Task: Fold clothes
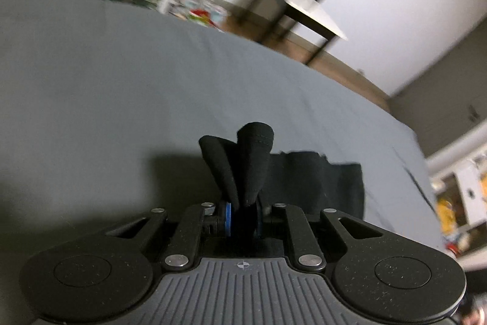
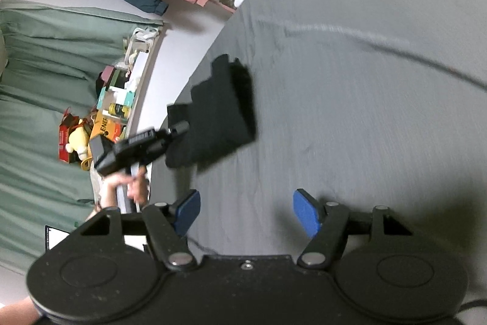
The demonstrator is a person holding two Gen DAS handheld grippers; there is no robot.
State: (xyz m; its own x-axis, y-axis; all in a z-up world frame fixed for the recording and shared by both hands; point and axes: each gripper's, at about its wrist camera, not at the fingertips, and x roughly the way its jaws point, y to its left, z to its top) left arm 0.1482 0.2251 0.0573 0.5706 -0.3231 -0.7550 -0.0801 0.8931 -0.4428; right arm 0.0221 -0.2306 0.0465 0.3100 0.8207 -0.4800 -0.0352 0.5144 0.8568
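Left wrist — tongs (image 1: 243, 217) gripping garment (image 1: 252, 163)

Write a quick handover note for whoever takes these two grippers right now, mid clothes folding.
Left gripper: shut on the black garment, pinching a bunched edge and lifting it off the grey sheet.
Right gripper: open, empty, hovering over the sheet short of the garment.
Done: garment looks partly doubled over.
Left: lay it flat, finish the fold, release.

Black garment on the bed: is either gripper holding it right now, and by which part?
The left gripper is shut on a bunched edge of the black garment; which edge is unclear. The right gripper is open and holds nothing.
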